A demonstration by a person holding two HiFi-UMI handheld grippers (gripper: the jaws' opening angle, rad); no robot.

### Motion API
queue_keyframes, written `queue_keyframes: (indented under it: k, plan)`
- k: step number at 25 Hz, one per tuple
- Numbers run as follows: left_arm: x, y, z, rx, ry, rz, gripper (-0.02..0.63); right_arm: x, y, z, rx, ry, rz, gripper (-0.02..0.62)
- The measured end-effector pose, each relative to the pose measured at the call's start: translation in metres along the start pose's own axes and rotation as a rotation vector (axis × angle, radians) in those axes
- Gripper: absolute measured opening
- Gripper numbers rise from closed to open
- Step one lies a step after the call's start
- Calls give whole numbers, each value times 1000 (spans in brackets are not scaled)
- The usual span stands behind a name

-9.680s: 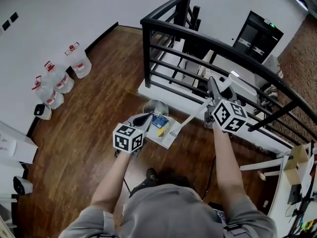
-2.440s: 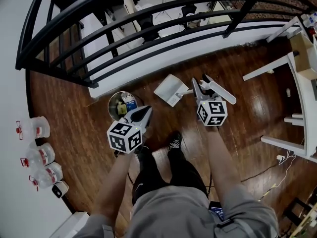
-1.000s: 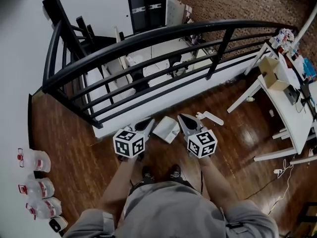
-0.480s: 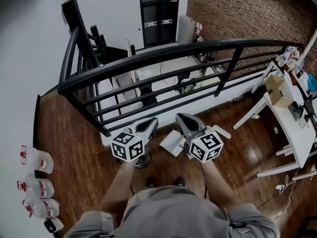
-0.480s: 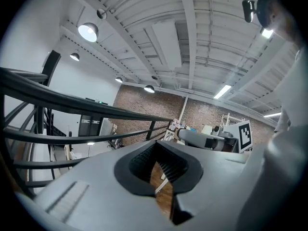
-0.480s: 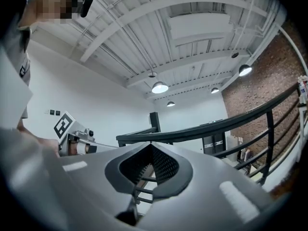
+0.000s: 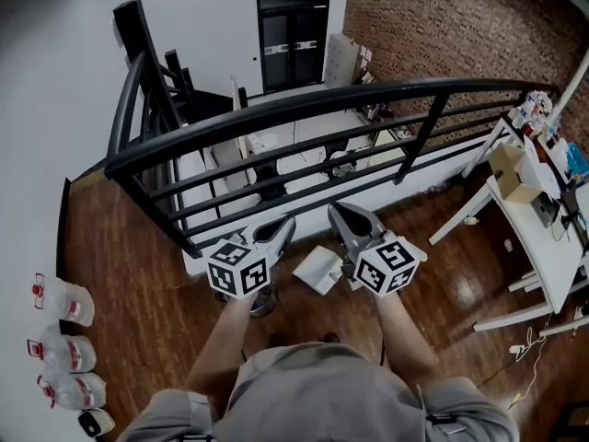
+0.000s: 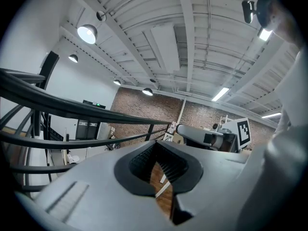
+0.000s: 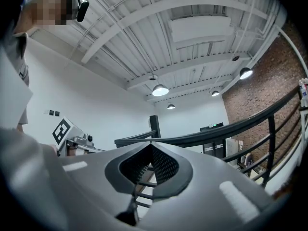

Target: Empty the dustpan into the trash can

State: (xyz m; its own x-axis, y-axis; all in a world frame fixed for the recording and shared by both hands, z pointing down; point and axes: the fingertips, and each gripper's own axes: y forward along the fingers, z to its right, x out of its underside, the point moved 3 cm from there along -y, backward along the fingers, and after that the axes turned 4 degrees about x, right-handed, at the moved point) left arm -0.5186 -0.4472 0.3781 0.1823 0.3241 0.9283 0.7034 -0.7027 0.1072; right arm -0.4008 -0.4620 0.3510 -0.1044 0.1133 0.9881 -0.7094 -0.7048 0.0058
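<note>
Holding both grippers level, I see the left gripper [image 7: 283, 224] and the right gripper [image 7: 337, 210] clenched on nothing, ribbed dark pads [image 8: 169, 164] pressed together. Their cubes [image 7: 237, 270] carry black-and-white square markers. The flat white dustpan [image 7: 316, 269] lies on the glossy wooden floor [image 7: 120, 247], near the round trash can [image 7: 261, 304].
</note>
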Motion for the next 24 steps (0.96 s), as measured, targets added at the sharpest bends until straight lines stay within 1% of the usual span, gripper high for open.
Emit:
queue_keyframes:
  k: [14, 24]
  plan:
    - [-6, 11, -7, 12, 4, 6, 5, -11, 8, 5, -3, -10, 21, 0]
    - [-4, 17, -8, 14, 0, 0, 5, -10, 11, 7, -23, -13, 15, 0]
